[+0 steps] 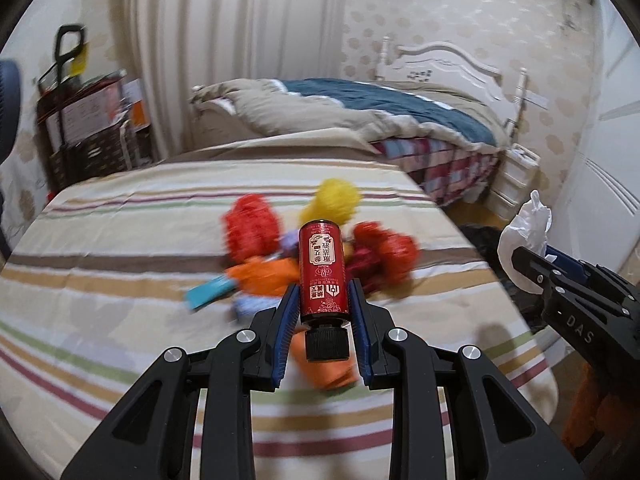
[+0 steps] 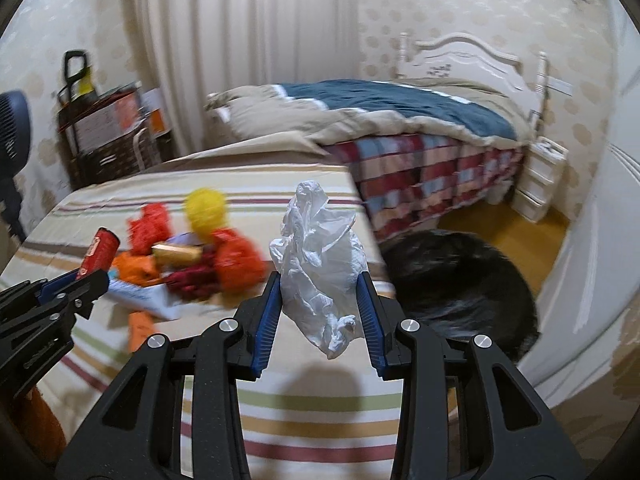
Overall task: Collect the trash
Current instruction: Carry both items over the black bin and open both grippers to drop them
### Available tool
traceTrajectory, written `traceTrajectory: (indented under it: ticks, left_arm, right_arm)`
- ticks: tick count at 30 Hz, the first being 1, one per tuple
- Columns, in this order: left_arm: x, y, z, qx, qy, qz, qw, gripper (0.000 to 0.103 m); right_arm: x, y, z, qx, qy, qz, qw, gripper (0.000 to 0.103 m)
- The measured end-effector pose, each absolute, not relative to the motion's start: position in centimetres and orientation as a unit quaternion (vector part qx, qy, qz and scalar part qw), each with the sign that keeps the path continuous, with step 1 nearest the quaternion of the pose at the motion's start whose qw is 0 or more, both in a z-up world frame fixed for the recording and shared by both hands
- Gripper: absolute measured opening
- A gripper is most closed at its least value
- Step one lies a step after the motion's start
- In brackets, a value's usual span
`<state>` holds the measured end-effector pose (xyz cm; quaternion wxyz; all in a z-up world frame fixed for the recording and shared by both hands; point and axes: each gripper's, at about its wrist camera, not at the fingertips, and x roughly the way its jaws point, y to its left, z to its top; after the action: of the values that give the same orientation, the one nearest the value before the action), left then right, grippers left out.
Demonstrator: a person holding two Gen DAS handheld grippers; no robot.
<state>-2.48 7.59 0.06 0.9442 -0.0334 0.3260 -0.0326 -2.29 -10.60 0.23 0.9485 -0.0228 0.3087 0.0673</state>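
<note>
My left gripper (image 1: 325, 294) is shut on a small red bottle (image 1: 322, 268) with a black cap, held above the striped bedsheet (image 1: 120, 240). The same bottle (image 2: 98, 250) shows at the left of the right wrist view, in the left gripper (image 2: 86, 280). My right gripper (image 2: 320, 280) is shut on a crumpled white plastic bag (image 2: 320, 256), lifted off the sheet. That bag (image 1: 524, 240) and the right gripper (image 1: 538, 270) appear at the right edge of the left wrist view. A blurred pile of red, orange and yellow trash (image 1: 312, 244) lies on the sheet beyond both grippers.
A black trash bag (image 2: 460, 280) sits on the floor to the right of the striped bed. A second bed (image 2: 400, 120) with a blue and beige quilt stands behind. A cart with boxes (image 2: 108, 132) and a fan (image 2: 14, 128) are at the far left.
</note>
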Motion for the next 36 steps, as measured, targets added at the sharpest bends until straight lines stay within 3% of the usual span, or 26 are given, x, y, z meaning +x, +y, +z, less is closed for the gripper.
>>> traceTrajectory:
  ticks: [16, 36]
  left_arm:
    - [4.2, -3.5, -0.4, 0.008, 0.330, -0.130, 0.935, 0.028]
    - [11.2, -12.7, -3.8, 0.072, 0.371, -0.142, 0.915, 0.028]
  right_arm:
    - [2.9, -21.4, -2.7, 0.018, 0.327, -0.037, 0.944, 0.037]
    - [7.3, -26.7, -5.0, 0.038, 0.351, -0.069, 0.933, 0.039]
